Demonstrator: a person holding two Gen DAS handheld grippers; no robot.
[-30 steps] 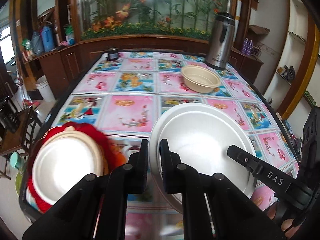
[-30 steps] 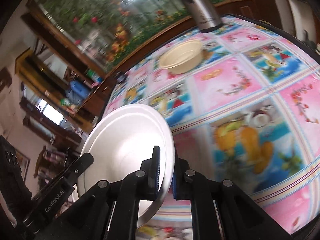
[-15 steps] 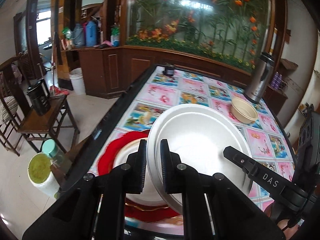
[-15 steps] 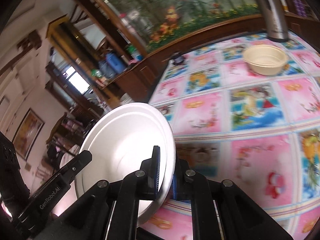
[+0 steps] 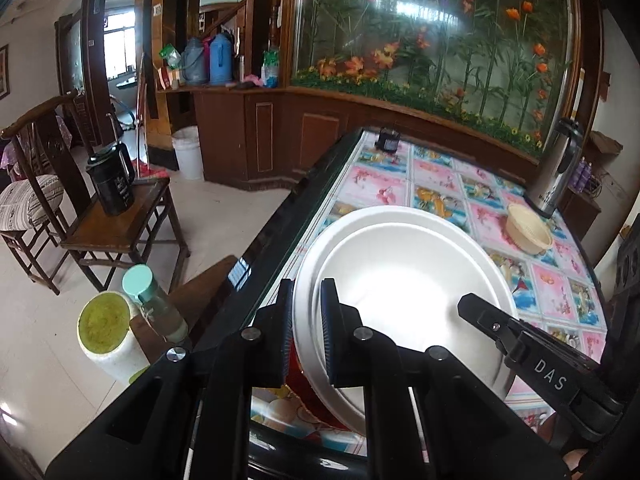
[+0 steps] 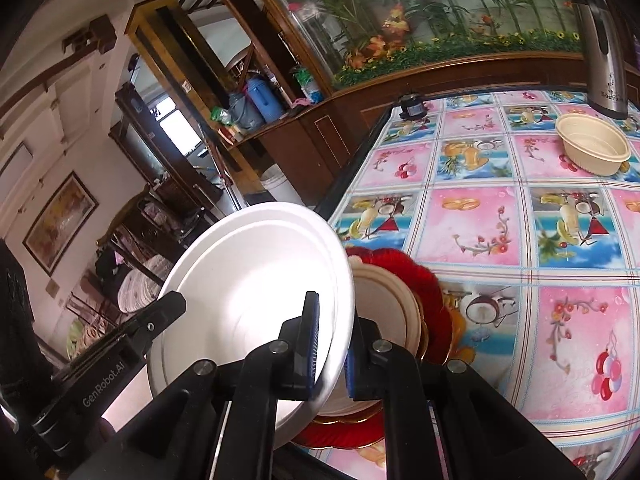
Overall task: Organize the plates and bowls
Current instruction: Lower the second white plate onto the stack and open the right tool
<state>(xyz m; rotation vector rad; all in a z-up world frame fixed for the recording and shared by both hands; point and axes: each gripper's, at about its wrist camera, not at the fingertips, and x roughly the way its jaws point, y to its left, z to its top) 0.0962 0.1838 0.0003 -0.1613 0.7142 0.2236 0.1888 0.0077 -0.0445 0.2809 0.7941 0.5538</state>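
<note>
White plate, held off the table by both grippers at once: left gripper is clamped on its rim at the plate's 9 o'clock, right gripper is clamped on the opposite rim at 3 o'clock (its far arm shows in the left wrist view w/ "DAS" printed on it). Plate hangs tilted over the near-left corner of the table, above a stack there: a cream plate on a red scalloped plate, both partly hidden behind the white one. Beige bowl sits well apart, toward 1 o'clock in the right wrist view, just beside a steel thermos. A small dark object sits at the table's far edge, approx 12 o'clock.
</note>
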